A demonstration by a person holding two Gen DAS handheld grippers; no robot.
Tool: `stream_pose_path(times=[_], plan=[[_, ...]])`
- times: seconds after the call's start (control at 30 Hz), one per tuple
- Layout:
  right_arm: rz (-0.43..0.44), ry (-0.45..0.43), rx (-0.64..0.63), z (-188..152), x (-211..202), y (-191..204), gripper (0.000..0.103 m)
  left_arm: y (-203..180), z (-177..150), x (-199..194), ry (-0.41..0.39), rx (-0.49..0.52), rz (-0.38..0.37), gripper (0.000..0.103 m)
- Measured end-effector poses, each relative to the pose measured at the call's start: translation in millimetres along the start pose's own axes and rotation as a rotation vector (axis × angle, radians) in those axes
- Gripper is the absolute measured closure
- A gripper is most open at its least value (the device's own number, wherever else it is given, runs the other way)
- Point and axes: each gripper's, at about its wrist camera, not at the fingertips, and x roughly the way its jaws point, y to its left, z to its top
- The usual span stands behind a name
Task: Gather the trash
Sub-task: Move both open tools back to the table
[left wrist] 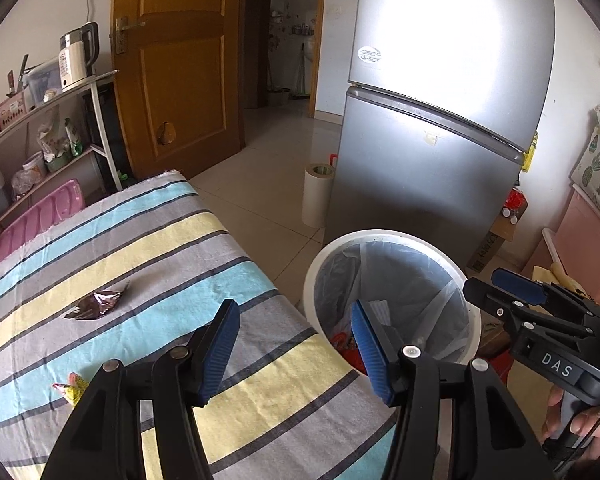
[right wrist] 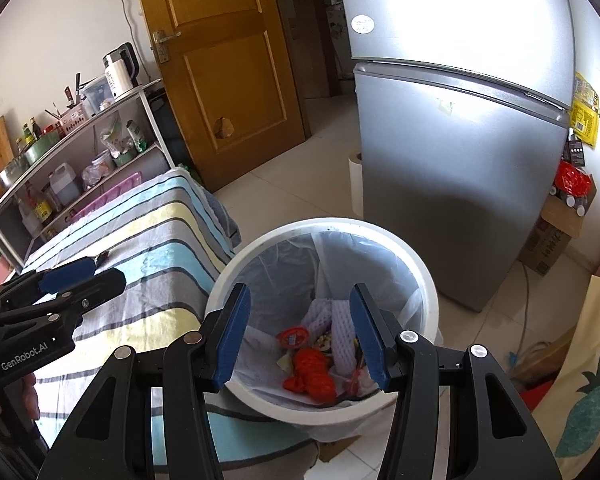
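A white trash bin (right wrist: 422,272) with a clear liner stands beside the striped table; it also shows in the left wrist view (left wrist: 474,320). Red wrappers (right wrist: 312,376) and white foam netting (right wrist: 342,332) lie inside it. My right gripper (right wrist: 298,334) is open and empty, directly above the bin. My left gripper (left wrist: 294,346) is open and empty, over the table's right edge next to the bin. A dark brown wrapper (left wrist: 96,304) lies on the striped cloth (left wrist: 140,240). A small yellow-red wrapper (left wrist: 71,388) lies by the left finger.
A silver fridge (left wrist: 440,120) stands behind the bin. A paper roll (left wrist: 316,196) stands on the floor beside it. A shelf (right wrist: 80,152) with a kettle, bottles and jars lines the left wall. A wooden door (left wrist: 180,60) is behind. A cardboard box (right wrist: 548,240) sits right of the fridge.
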Motion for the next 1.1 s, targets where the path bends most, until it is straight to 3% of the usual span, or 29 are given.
stream_pose_path(times=[0.4,0.67,0.9,1.1], plan=[[0.088,-0.020,-0.080,2.9,4.8,60.4,0.050,72.4,-18.7,-36.7,-0.035,-0.103,0.139,0.045],[0.166,-0.014,-0.146,2.3,17.9,102.8,0.046,133.6,-43.0,-51.6,-0.017,-0.214,0.256,0.040],[0.239,0.010,-0.183,2.4,33.4,134.3,0.043,170.5,-68.6,-52.6,0.025,-0.303,0.292,0.037],[0.255,0.029,-0.239,3.7,46.5,159.6,0.043,171.8,-76.1,-32.7,0.079,-0.315,0.282,0.034]])
